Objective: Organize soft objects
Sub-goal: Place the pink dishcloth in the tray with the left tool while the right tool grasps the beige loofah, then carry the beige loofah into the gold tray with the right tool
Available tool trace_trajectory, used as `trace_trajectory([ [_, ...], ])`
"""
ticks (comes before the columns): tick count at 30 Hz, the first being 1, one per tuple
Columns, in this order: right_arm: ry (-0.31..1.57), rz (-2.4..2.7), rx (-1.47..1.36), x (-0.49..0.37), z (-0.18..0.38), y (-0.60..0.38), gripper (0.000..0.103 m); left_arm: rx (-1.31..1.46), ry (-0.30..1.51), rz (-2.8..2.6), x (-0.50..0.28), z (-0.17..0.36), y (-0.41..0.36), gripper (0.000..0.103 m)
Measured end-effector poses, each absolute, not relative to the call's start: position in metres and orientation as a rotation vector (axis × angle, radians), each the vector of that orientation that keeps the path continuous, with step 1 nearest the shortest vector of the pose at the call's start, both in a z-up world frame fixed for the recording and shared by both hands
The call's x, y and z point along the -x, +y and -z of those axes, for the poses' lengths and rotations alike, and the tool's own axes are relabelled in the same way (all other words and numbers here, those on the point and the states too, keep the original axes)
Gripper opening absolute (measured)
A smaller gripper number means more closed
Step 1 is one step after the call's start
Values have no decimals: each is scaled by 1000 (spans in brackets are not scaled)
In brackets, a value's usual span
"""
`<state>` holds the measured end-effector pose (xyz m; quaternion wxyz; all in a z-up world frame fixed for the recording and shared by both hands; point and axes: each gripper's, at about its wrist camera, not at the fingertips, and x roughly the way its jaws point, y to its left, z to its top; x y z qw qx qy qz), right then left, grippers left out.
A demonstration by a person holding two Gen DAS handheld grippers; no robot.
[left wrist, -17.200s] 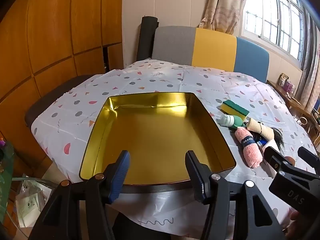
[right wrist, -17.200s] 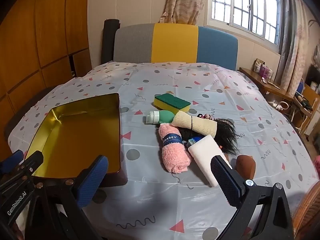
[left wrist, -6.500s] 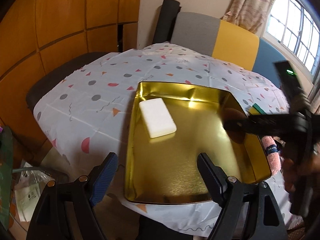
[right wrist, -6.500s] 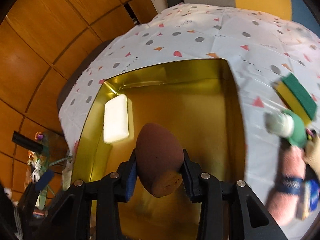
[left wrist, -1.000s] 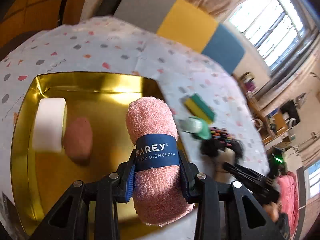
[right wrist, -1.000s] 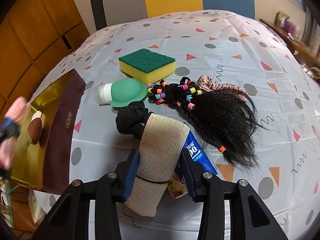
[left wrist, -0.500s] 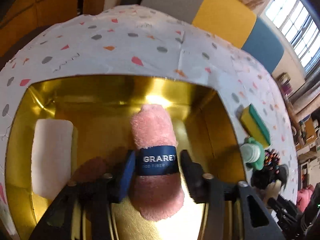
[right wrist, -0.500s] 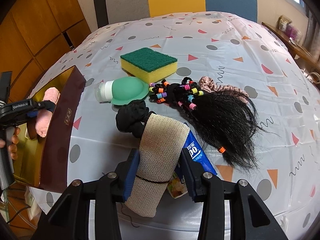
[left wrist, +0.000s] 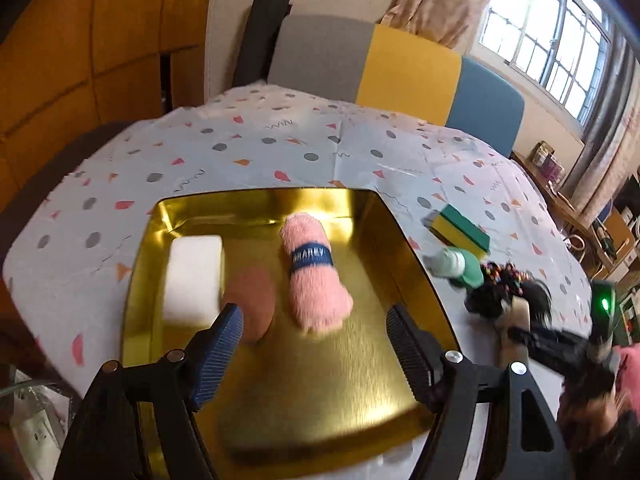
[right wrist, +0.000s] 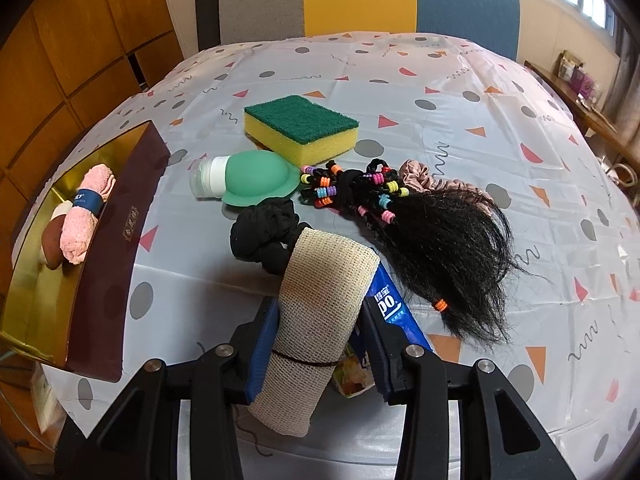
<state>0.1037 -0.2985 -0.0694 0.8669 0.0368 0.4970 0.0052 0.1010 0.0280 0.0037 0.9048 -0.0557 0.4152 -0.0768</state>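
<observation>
A pink rolled dishcloth [left wrist: 316, 276] with a blue band lies free in the gold tray [left wrist: 352, 380], beside a brown egg-shaped sponge [left wrist: 250, 300] and a white sponge block [left wrist: 194, 276]. My left gripper [left wrist: 316, 328] hovers just in front of the dishcloth, its jaws opening and nothing between them. My right gripper [right wrist: 318, 332] is shut on a beige mesh cloth roll [right wrist: 320, 320] lying on the table. The dishcloth [right wrist: 86, 216] also shows in the tray [right wrist: 116, 248] at the left of the right wrist view.
On the patterned tablecloth [right wrist: 440, 88] lie a green-and-yellow sponge [right wrist: 300, 128], a green silicone bottle [right wrist: 248, 178], a black scrunchie [right wrist: 264, 236], a black hair piece with coloured beads [right wrist: 432, 240], a pink scrunchie [right wrist: 416, 176] and a blue packet [right wrist: 390, 308]. A chair back [left wrist: 360, 56] stands beyond.
The left gripper let go of the pink dishcloth in the tray, opened wide and drew back and up. The right gripper stayed shut on the mesh roll.
</observation>
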Motion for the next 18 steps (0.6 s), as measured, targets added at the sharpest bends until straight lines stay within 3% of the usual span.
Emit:
trace_trajectory([
  [12,1004,5,-107,-98,63,-299,38,59,851,153,-55,2,22,75],
  [18,965,-3,-96,-89,43,-295,26,73,860,163,-52,5,22,75],
])
